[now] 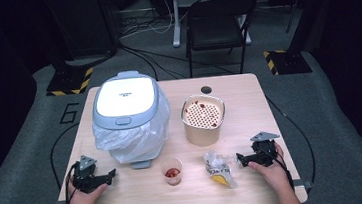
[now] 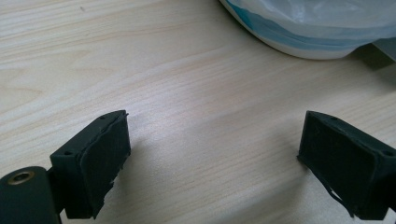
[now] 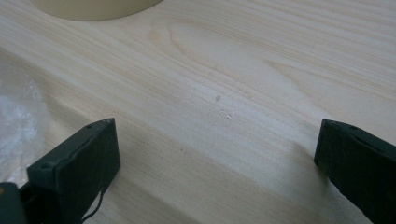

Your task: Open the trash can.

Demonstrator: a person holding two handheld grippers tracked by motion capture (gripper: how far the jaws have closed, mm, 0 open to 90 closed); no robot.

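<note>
Both tools rest on the surface with jaws wide apart, empty: left tool beside the lined bin, right tool right of it, near a wrapper.

One bin, one tub, one cup, one wrapper, two tools.

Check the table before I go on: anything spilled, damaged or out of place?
Nothing is spilled. The crumpled clear plastic wrapper lies loose near the right gripper. The cream perforated-lid container carries reddish bits on its lid. The grey lidded bin, lined with a clear bag, stands shut. Both grippers rest open on the table.
</note>
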